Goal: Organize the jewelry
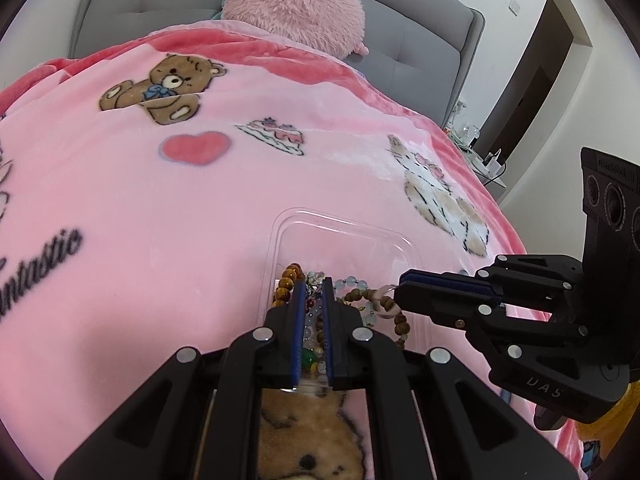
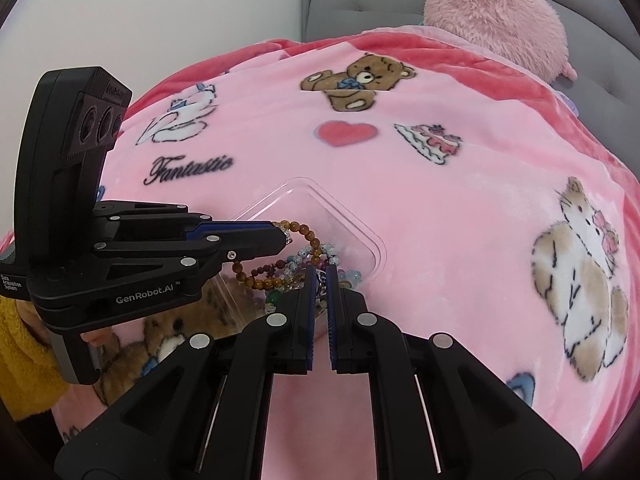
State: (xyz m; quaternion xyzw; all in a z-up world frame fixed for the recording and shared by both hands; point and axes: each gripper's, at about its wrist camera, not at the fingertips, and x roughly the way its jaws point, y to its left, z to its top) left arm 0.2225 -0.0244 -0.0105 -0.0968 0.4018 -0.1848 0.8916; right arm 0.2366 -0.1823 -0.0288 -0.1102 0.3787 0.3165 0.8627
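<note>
both grippers reach into a clear plastic tray (image 1: 344, 236) of tangled beaded bracelets (image 2: 296, 268) on the pink blanket (image 1: 160, 208), left gripper (image 1: 312, 286) narrowly parted, right gripper (image 2: 320, 274) nearly clenched on strands; lifting could drag neighbours out.

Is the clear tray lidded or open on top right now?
Open. The clear tray shows no lid; bead bracelets lie piled inside it and both grippers' fingers reach down into the pile.

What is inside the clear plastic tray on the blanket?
The clear plastic tray holds a tangle of beaded bracelets: amber-brown, pale blue, wooden, crystal. Both grippers cover part of the pile, so a count is impossible.
</note>
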